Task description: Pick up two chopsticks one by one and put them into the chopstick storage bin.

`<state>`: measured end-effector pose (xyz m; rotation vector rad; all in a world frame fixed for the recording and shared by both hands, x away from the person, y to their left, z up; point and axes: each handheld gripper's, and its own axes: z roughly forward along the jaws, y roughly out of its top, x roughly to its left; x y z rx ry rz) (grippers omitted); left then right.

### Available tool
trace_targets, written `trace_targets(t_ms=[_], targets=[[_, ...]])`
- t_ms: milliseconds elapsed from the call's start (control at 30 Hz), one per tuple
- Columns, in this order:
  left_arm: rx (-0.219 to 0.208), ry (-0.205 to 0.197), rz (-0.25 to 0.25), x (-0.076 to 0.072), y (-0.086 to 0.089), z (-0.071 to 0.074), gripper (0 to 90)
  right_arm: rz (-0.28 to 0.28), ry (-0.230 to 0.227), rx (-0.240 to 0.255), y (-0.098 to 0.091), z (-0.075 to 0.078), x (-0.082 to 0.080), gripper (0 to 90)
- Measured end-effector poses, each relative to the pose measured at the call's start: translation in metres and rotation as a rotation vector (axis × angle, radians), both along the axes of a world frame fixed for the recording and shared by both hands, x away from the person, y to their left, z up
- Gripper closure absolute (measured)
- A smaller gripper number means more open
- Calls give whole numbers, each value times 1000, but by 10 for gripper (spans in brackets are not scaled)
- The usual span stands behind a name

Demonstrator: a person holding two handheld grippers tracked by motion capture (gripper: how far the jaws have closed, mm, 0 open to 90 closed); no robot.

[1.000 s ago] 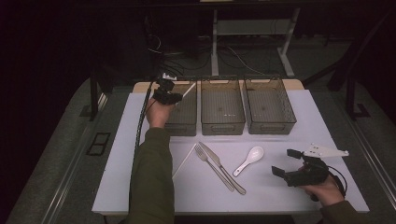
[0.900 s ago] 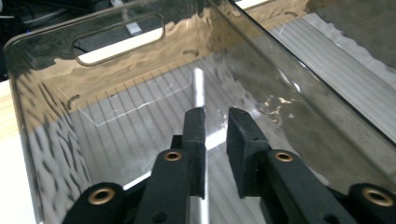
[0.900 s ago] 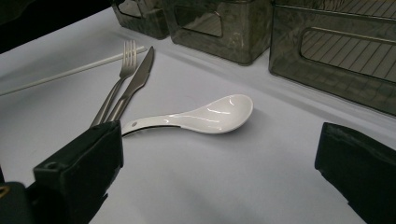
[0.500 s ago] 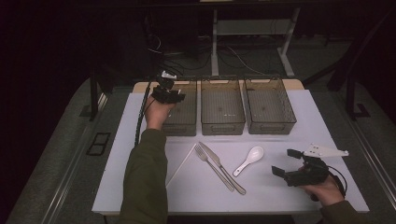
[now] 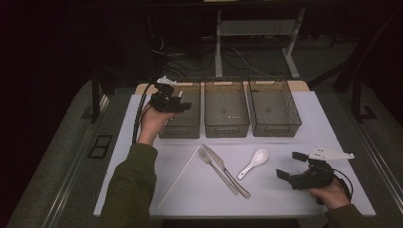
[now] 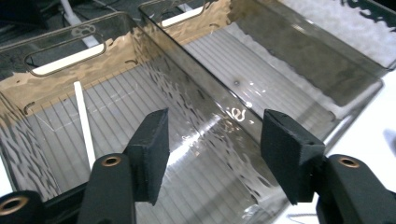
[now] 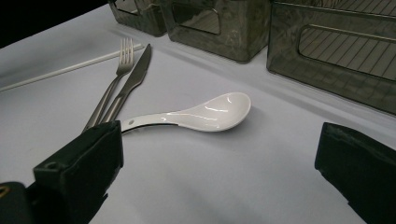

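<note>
Over the leftmost bin [image 5: 179,124], the left tool [image 5: 177,102] has just been opening its jaws, and nothing sits between them; a white chopstick [image 6: 84,122] lies inside that bin. That piece looks delivered. On the worktop [image 5: 142,142] a second chopstick [image 5: 178,178], fork [image 5: 216,168], knife [image 5: 227,172] and spoon [image 5: 253,162] wait, the right tool [image 5: 291,166] open and empty just beside the spoon.

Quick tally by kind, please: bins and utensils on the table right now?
Bins: 3
Chopsticks: 2, one in the left bin, one on the table
Fork: 1
Knife: 1
Spoon: 1
Total: 8
</note>
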<state>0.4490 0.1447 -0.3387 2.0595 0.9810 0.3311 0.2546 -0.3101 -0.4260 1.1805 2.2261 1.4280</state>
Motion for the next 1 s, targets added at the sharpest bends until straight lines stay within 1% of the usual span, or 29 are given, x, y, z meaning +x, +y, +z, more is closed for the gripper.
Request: trace_targets(t_ms=[100, 133, 200, 267, 400, 500, 533, 633, 667, 700, 767, 967, 1000], targets=[[17, -4, -15, -9, 1, 3, 370, -1, 1, -1, 0, 0, 0, 11], [15, -11, -14, -13, 1, 3, 364, -2, 1, -2, 0, 0, 0, 11], [23, -16, -23, -19, 2, 4, 359, -4, 2, 0, 0, 0, 0, 11], [17, -20, -24, -26, 2, 4, 340, -5, -2, 0, 0, 0, 0, 11], [-2, -34, -29, -44, 5, 2, 335, -5, -3, 2, -1, 0, 0, 11], [1, -35, -25, -58, 7, -1, 335, -5, -1, 3, -1, 0, 0, 11], [7, -37, -21, -62, 7, -2, 334, -7, -1, 4, -1, 0, 0, 11], [5, -36, -17, -76, 8, -8, 338, -7, -3, 4, -1, 0, 0, 11], [8, -34, -22, -81, 8, -10, 345, -8, 0, 6, -1, 0, 0, 11], [7, -33, -27, -86, 8, -12, 378, -10, -1, 6, -1, 0, 1, 11], [13, -33, -28, -95, 9, -17, 381, -11, 1, 5, -1, 0, 0, 11], [-13, -24, -17, -117, 11, -35, 430, -12, 1, 6, -2, -1, 0, 11], [-6, -22, -24, -120, 11, -37, 440, -14, 2, 7, -2, -1, 1, 11]])
